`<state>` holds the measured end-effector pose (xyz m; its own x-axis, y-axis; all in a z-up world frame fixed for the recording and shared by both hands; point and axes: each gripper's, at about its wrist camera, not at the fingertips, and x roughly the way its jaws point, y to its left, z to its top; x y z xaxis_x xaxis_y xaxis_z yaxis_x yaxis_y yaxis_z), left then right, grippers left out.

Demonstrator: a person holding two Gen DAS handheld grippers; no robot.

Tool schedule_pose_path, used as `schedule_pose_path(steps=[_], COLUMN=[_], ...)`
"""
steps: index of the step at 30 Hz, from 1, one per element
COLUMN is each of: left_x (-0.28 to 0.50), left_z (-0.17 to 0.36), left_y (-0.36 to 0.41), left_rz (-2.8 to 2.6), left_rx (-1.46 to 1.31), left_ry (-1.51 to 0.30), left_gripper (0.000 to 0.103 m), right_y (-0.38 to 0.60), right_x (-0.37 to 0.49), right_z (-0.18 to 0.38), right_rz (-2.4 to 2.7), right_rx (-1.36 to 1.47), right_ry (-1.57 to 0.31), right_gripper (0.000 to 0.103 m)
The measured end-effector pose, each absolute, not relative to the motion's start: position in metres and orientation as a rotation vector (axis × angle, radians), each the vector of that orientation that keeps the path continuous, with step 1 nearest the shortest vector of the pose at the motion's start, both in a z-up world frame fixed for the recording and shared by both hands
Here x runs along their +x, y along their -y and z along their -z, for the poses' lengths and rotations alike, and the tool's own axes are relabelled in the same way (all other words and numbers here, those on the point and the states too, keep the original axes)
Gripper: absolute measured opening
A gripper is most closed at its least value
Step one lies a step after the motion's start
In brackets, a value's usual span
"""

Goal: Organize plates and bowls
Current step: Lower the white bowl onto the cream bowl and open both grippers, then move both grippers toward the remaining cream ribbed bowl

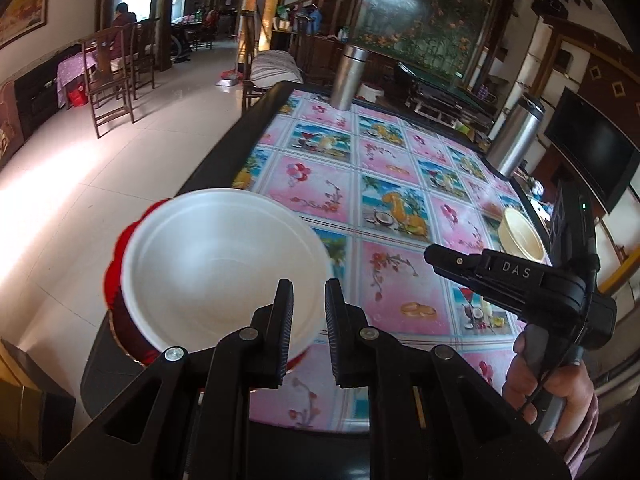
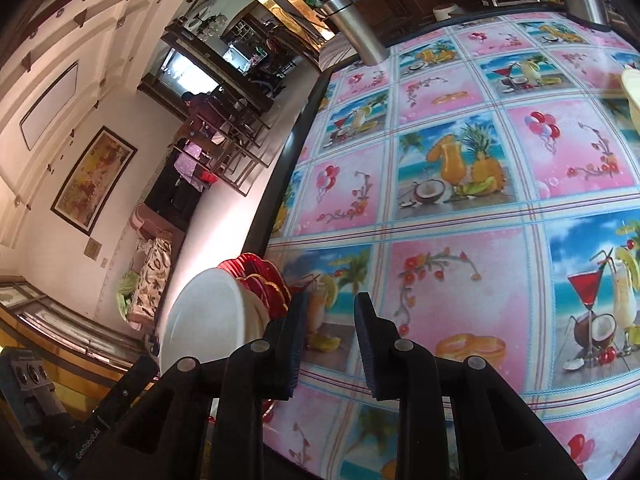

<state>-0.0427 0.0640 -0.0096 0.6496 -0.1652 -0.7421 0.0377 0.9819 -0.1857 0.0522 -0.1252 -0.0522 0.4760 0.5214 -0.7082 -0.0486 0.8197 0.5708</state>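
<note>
At the counter's (image 1: pixel 224 148) left corner a white bowl (image 1: pixel 224 264) sits nested on a stack of red scalloped plates (image 1: pixel 116 268), partly overhanging the dark edge. The left claw (image 1: pixel 306 320) hangs just above the bowl's near rim with its jaws drawn nearly together and nothing between them; one pad overlaps the rim in the view, though whether it touches I cannot tell.

Across the middle, the patterned cloth lies bare. The right claw (image 2: pixel 330 332) points down over it, jaws narrowly parted, pinching nothing. From its own camera the bowl and plates lie just to its left.

Far right, a cream bowl (image 1: pixel 522 236) rests alone near the counter's other edge, well apart from the stack, with two steel flasks (image 1: pixel 516 136) standing beyond.

The white bowl looks placed, so the step in hand seems to be fetching the cream one. That calls for the right claw to swing right, spread wider, and take its rim squarely.
</note>
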Motion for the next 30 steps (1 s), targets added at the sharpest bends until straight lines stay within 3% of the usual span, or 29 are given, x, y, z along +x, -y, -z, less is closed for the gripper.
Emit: schedule_pose_path(steps=[13,15,17,24,30], left_x=[-0.029,-0.024,-0.017,0.017,0.065], left_z=[0.02,0.025,0.032,0.049,0.044], left_y=[0.05,0.064,0.078,0.13,0.176], left_rz=[0.255,0.257,0.259,0.324,0.297], left_rx=[-0.007,0.016,0.033,0.066,0.058], left_ry=[-0.948,-0.964,-0.981,-1.063,-1.014], left_gripper=[0.014,0.024,0.043,0.044,0.044], right_y=[0.276,0.299,0.315,0.35,0.405], right_x=[0.035,0.034,0.032,0.028,0.025], right_z=[0.041,0.041,0.045,0.064,0.049], right_rz=[-0.231,-0.203,-0.187,-0.186,-0.1], right_rx=[0.666,0.678,0.686,0.721,0.741], right_ry=[-0.921,-0.909,-0.911,-0.947,-0.875], right_gripper=[0.028,0.028,0.029,0.032,0.035])
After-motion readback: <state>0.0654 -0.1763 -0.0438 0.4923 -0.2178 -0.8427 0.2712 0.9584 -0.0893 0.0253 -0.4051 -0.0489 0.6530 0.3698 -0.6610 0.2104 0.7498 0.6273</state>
